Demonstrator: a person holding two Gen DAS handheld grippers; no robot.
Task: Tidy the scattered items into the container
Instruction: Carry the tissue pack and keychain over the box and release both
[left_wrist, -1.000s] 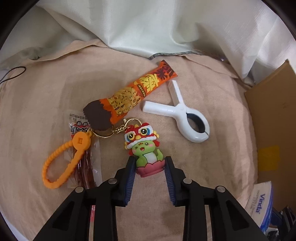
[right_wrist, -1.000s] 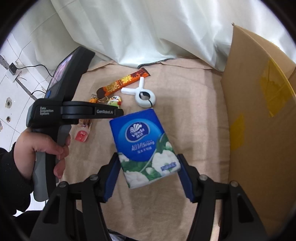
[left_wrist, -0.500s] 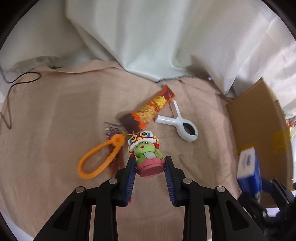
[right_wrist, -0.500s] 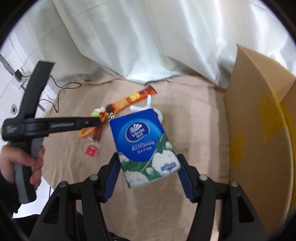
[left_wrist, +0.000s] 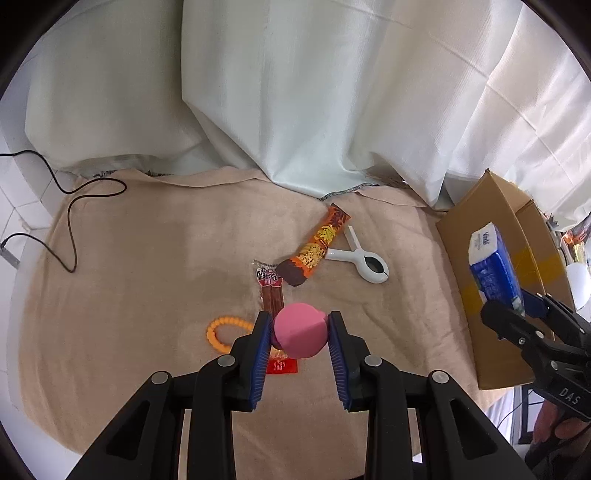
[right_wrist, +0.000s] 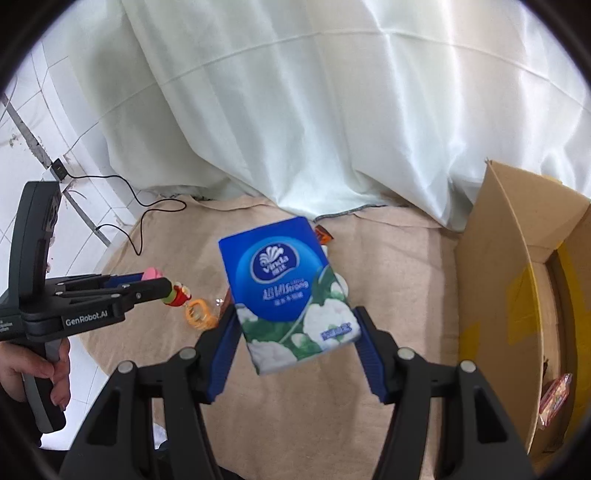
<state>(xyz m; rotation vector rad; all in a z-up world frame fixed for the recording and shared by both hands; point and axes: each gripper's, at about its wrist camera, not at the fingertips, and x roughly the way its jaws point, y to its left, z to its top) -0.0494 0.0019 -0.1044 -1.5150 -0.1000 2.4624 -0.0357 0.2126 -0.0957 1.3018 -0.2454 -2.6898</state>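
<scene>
Clamped between the blue pads of my left gripper (left_wrist: 299, 334) is the toy keychain (left_wrist: 300, 335); from the left wrist view I see only its round pink base, held above the beige cloth (left_wrist: 147, 295). Its orange strap (left_wrist: 221, 329) shows just left of the pads. Lying on the cloth beyond are a red sausage stick packet (left_wrist: 271, 291), an orange snack bar wrapper (left_wrist: 316, 247) and, just beside that, a white plastic clip (left_wrist: 364, 258). At the right edge stands the cardboard box (left_wrist: 491, 258), and in front of it my right gripper (left_wrist: 513, 299) carries the blue tissue pack (left_wrist: 493, 266).

From the right wrist view, my right gripper (right_wrist: 295, 332) pinches the tissue pack (right_wrist: 286, 291) by its two sides, lifted off the cloth (right_wrist: 388, 266) and tilted. The box (right_wrist: 498, 295) stands open to the right, with a wrapped snack (right_wrist: 554, 398) inside. On the left, my left hand (right_wrist: 44, 373) holds the other gripper (right_wrist: 168, 286) level, the keychain's red-and-green figure (right_wrist: 179, 293) poking past its tips.
</scene>
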